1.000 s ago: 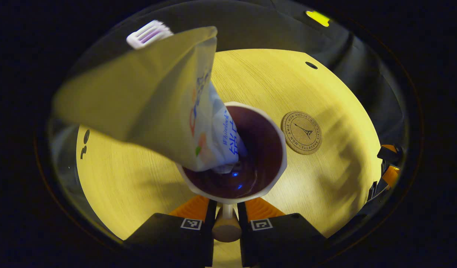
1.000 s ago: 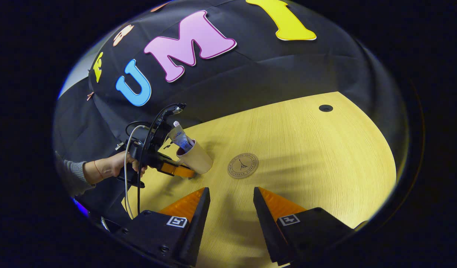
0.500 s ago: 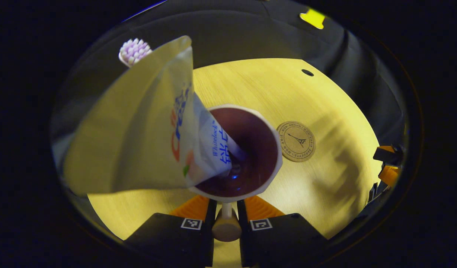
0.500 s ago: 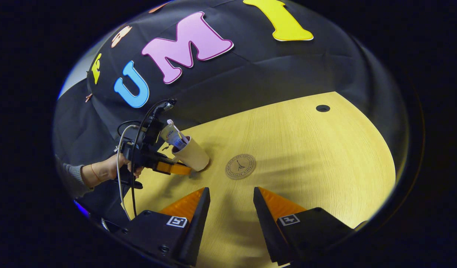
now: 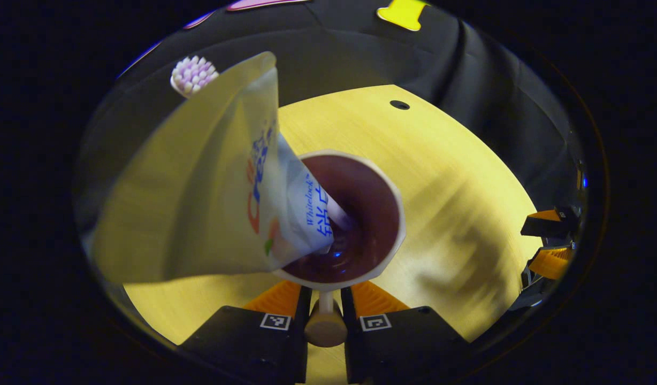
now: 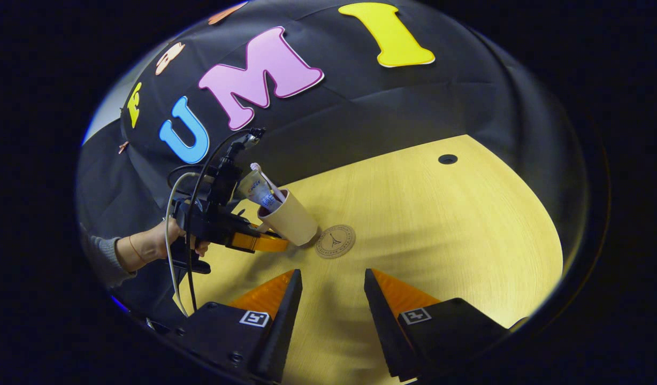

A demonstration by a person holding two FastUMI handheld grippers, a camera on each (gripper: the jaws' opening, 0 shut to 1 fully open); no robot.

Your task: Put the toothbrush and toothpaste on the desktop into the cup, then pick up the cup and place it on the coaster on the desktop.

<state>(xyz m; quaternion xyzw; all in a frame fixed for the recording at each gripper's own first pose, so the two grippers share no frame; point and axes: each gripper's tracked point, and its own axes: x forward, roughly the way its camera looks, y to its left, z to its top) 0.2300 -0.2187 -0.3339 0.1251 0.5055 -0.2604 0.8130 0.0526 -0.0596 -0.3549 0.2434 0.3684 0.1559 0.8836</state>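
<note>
Step in hand, by my read: the carry. Toothbrush & toothpaste were already in the cup, so what remained was setting it on the coaster.

Right gripper view, left to right: a hand (image 6: pixel 162 243) at mid-left held the left gripper (image 6: pixel 275 244), its fingers clamped on the cup's handle. The cup (image 6: pixel 291 219), smooth, tan outside, tapered, sat tilted just left of centre, w/ the toothpaste (image 6: pixel 258 191) and toothbrush (image 6: pixel 264 179) poking out toward upper left. Its base was right at the left edge of the coaster (image 6: pixel 335 241), a thin round cork-looking disc w/ a printed emblem; can't tell if touching. The desktop (image 6: pixel 467 240), pale wood grain, filled the right. The right gripper (image 6: pixel 332 299), bottom centre, stood spread wide, holding nothing.

Left gripper view: soft, flat-crimped tube at left, white bristle head at upper left, dark glossy cup interior (image 5: pixel 360 214) at centre, a rounded knob-like handle end pinched between the fingers at bottom.

Next move likely needs a short shift right, levelling the cup, centring over the disc, then lowering gently; contents lean, so tipping is the risk.
</note>
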